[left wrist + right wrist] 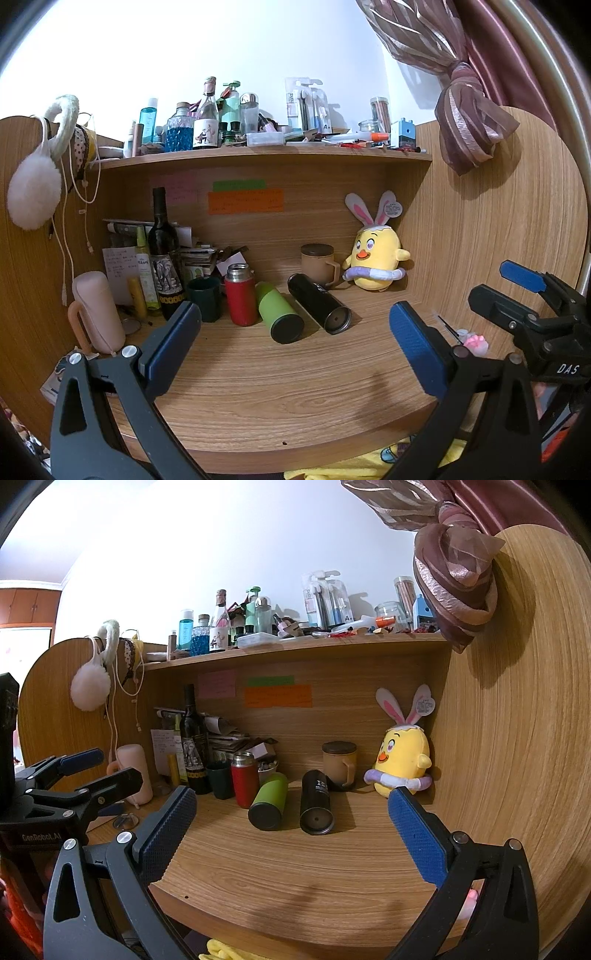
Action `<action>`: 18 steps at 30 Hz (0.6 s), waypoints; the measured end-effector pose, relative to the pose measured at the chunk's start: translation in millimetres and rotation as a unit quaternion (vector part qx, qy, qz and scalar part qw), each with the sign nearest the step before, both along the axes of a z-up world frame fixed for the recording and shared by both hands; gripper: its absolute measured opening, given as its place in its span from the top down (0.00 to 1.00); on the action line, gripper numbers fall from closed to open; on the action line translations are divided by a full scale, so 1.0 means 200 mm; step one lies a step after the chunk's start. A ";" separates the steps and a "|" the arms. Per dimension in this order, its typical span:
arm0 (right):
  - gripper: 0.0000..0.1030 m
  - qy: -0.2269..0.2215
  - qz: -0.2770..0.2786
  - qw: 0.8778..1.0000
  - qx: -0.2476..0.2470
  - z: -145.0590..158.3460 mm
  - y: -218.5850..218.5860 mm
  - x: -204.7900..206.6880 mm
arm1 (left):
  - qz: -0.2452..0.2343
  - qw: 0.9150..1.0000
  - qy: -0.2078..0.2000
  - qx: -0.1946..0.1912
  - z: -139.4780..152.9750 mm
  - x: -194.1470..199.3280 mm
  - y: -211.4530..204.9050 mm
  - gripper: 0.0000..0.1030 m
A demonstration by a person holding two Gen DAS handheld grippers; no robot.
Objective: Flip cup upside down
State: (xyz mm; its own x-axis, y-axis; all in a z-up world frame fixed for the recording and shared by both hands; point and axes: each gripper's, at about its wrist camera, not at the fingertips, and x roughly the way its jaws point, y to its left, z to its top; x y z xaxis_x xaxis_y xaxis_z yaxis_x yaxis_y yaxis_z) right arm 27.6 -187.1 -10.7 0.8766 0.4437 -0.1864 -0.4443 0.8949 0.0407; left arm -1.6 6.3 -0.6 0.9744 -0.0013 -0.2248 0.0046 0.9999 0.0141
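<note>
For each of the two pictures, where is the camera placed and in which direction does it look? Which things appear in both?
Left wrist view: on the left gripper, facing forward over the desk at the lying black flask and green flask; its own open fingers show, and the right gripper at the right edge.
Right wrist view: on the right gripper, facing the same alcove from further right; its open fingers and the left gripper show.
Shared: both flasks, the red flask, the yellow plush.
</note>
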 end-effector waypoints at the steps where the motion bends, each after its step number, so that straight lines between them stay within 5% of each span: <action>1: 0.00 -0.001 -0.001 1.000 0.000 0.00 0.00 0.00 | 0.000 1.000 0.000 0.000 0.00 0.00 0.00 0.00; 18: 0.00 -0.001 -0.001 1.000 -0.001 0.00 0.01 -0.01 | -0.003 1.000 0.002 -0.002 0.00 0.00 0.00 0.00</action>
